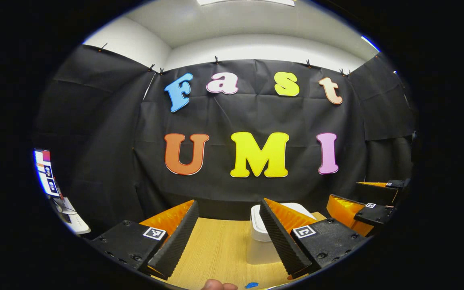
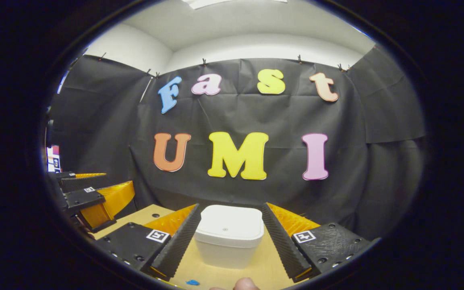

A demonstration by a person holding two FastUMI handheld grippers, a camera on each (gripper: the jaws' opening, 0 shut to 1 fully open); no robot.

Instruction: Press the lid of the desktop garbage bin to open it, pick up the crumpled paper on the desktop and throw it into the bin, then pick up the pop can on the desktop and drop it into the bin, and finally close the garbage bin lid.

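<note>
No word, brand or number can be read on the garbage bin [image 2: 228, 235] or the desktop [image 1: 216, 251]. The only signs are small square black-and-white coded tags [image 1: 154, 233], one on each finger block of the left gripper [image 1: 228, 207] and the right gripper [image 2: 230, 209]. Their patterns spell nothing legible.

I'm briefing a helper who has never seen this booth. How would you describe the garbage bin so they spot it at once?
Start at the light wooden table in front of the black cloth wall. On it stands the bin, a small white, squarish tub with rounded corners, seen between the open right gripper fingers. Its flat white lid, shut, with a tiny dot at the centre, sets it apart.
</note>
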